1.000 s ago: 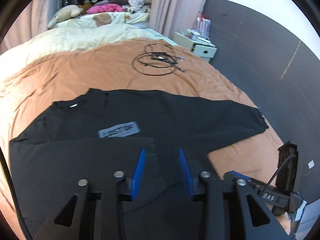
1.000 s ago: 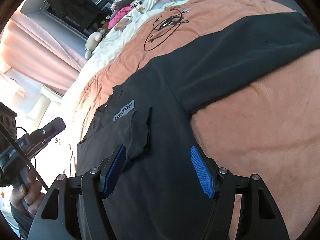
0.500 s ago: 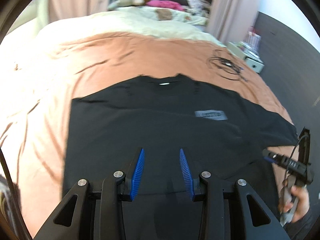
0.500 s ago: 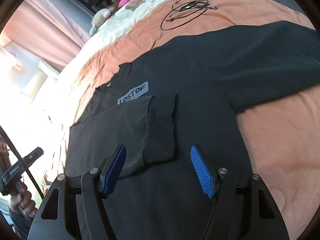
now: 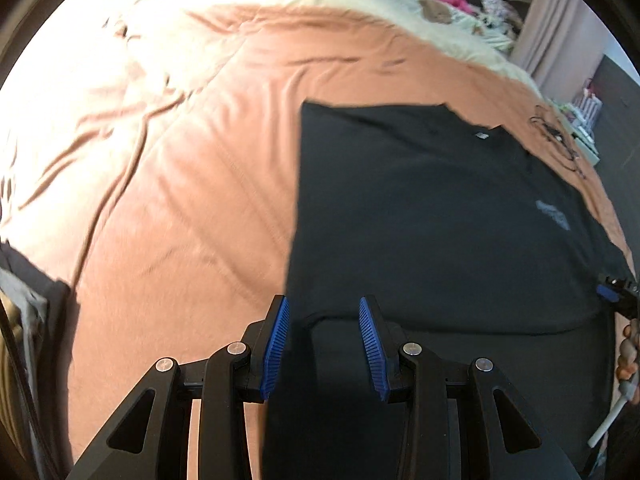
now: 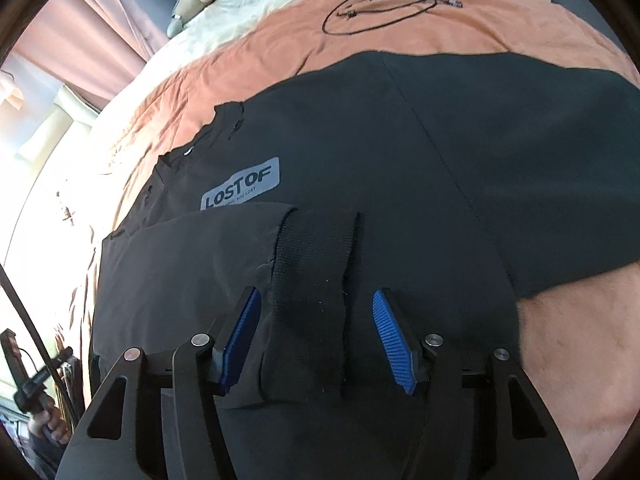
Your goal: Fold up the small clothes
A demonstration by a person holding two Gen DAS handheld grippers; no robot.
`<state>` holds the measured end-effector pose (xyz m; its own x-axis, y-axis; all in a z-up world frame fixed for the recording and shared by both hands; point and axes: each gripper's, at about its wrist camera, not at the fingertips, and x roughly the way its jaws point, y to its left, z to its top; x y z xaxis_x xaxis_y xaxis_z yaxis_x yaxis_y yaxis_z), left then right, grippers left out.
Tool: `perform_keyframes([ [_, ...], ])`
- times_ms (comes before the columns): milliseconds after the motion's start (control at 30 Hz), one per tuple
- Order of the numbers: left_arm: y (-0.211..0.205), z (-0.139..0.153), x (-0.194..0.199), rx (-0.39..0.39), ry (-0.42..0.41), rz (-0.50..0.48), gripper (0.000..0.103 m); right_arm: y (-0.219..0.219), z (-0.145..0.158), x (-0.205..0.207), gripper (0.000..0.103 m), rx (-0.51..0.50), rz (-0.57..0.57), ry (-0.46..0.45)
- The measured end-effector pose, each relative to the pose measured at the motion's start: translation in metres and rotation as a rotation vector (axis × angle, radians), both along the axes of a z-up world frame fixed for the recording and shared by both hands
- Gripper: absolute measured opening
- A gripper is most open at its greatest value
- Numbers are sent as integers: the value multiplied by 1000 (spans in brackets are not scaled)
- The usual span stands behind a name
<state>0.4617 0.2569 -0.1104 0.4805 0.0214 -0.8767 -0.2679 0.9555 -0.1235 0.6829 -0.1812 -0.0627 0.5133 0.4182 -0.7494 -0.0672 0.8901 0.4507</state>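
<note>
Left gripper (image 5: 323,344): black frame, two fingers with ribbed blue pads (image 5: 275,350), four silver screws on the linkage arms. Right gripper (image 6: 318,342): same build, black triangular cut-out arms, blue ribbed pads (image 6: 390,342), silver screws. A thin black cable (image 6: 28,320) runs beside the far handle.

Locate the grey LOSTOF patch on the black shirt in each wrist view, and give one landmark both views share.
Left wrist view: the grey patch sits far right, blurred, on the black shirt.
Right wrist view: the patch lies left of centre, above the folded-in sleeve, its lettering readable.
Shared landmark: the coiled black cable on the orange blanket, at the right edge in the left view, top centre in the right.
</note>
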Motion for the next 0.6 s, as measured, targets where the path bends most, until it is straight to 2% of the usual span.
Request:
perform_keyframes([
  [67,6,-14,-1,-5,24,14,39,1,-3,5,56,2,0,1],
  [267,16,-43,-2,-26,67,14,39,13,-9,23,41,5,14,6],
  [433,24,-46,1,-53,44,36,39,21,-11,33,12,14,29,24],
  [500,24,-45,3,-50,40,36,37,26,-8,35,9,-10,38,18],
  [567,26,-44,3,-47,29,36,31,30,-3,38,7,-32,42,8],
  [600,28,-43,3,-54,23,35,23,32,1,39,7,-38,46,2],
])
